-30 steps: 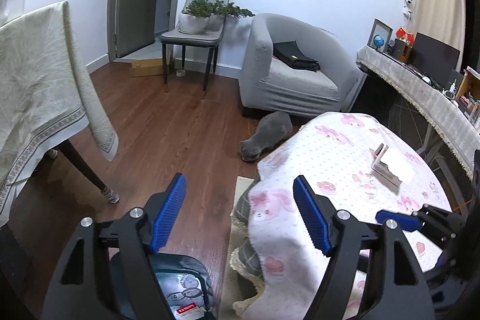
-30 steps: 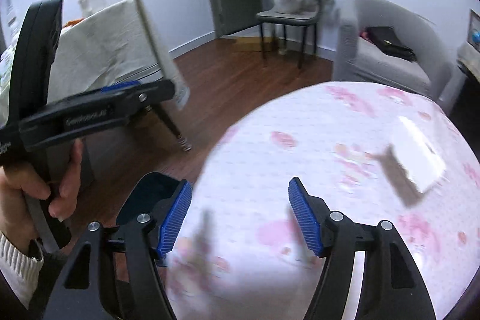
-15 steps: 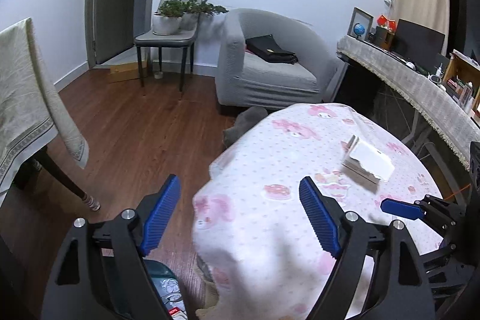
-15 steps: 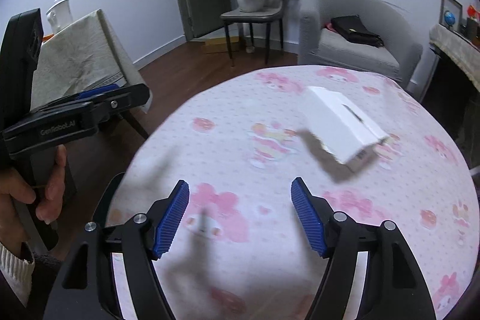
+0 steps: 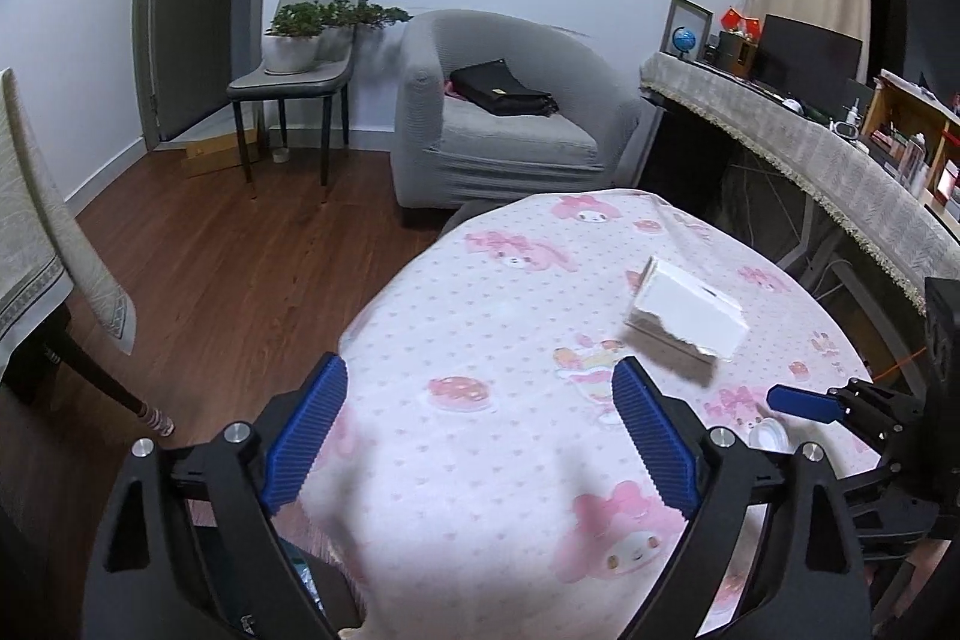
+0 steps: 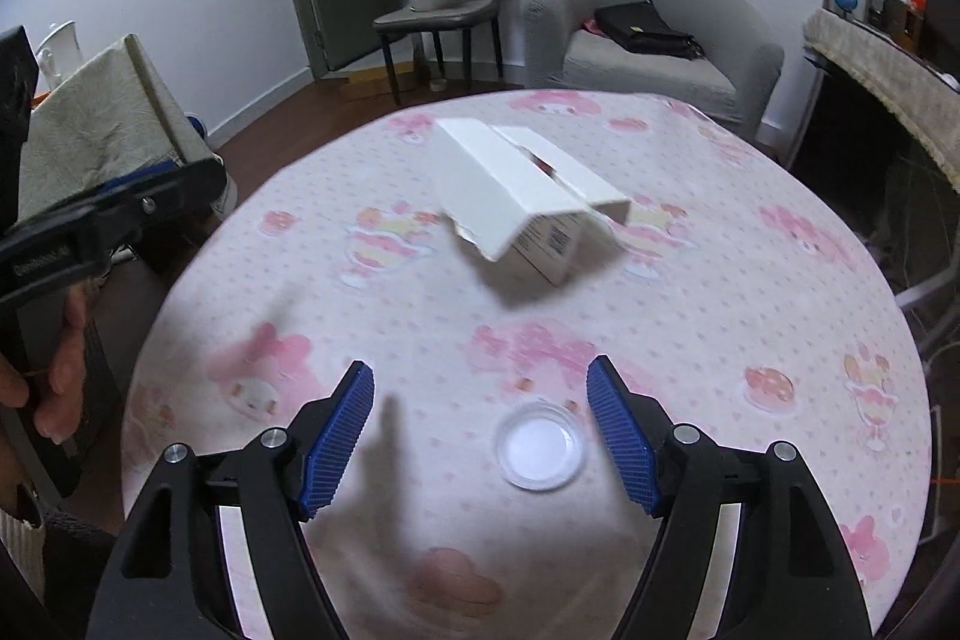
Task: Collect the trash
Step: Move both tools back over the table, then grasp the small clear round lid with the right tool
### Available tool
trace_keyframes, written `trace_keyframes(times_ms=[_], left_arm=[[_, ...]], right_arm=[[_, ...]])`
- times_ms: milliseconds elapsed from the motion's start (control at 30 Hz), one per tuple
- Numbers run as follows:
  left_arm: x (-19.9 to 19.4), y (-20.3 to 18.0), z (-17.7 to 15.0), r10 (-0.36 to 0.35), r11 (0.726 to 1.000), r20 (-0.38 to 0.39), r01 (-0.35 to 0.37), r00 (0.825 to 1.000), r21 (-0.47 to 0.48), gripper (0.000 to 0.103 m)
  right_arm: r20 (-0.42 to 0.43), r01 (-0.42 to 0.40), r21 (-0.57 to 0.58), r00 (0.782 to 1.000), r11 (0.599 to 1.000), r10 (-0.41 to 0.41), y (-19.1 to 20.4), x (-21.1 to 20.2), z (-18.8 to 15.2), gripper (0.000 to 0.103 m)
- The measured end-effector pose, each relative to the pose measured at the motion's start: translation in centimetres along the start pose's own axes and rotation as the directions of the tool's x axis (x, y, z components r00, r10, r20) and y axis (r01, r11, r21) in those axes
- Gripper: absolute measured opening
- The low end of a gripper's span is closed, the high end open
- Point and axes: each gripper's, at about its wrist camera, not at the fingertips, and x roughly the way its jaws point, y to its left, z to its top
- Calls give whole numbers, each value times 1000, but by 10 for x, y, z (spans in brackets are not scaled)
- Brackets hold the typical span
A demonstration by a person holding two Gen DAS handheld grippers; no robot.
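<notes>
Evidently both grippers arrive ready to pick, so their fingers stand apart with nothing between them, and both pairs have just been opening wider. On the round tabletop [image 6: 750, 316] with its pink cartoon cloth lie two bits of trash: a torn white carton [image 6: 528, 196] near the middle and a shallow clear plastic lid [image 6: 540, 451] at the near side. The right gripper [image 6: 480, 430] points down over the lid, which sits just inside its right-hand finger, untouched. The left gripper [image 5: 480, 436] hangs over bare cloth; the carton [image 5: 687, 319] lies beyond its right-hand finger, apart from it.
</notes>
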Motion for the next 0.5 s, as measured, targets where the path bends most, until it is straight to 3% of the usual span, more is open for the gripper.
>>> trace_keyframes(times_ms=[100, 167, 400, 467, 500], left_arm=[[5, -9, 2, -17, 1000, 0, 17, 1000, 16, 93], [8, -13, 2, -29, 999, -5, 29, 1000, 22, 93], [18, -34, 3, -79, 994, -18, 80, 997, 77, 94], [20, -40, 4, -96, 990, -22, 98, 995, 97, 94], [21, -44, 4, -105, 989, -23, 107, 994, 107, 94]], right_arm=[[-14, 12, 0, 1000, 1000, -12, -6, 3, -3, 73], [-25, 13, 1, 1000, 1000, -13, -8, 3, -4, 63], [-24, 47, -40, 999, 998, -48, -12, -1, -7, 42], [-21, 54, -37, 998, 998, -55, -16, -2, -7, 30], [-20, 50, -33, 999, 998, -51, -18, -3, -7, 30]])
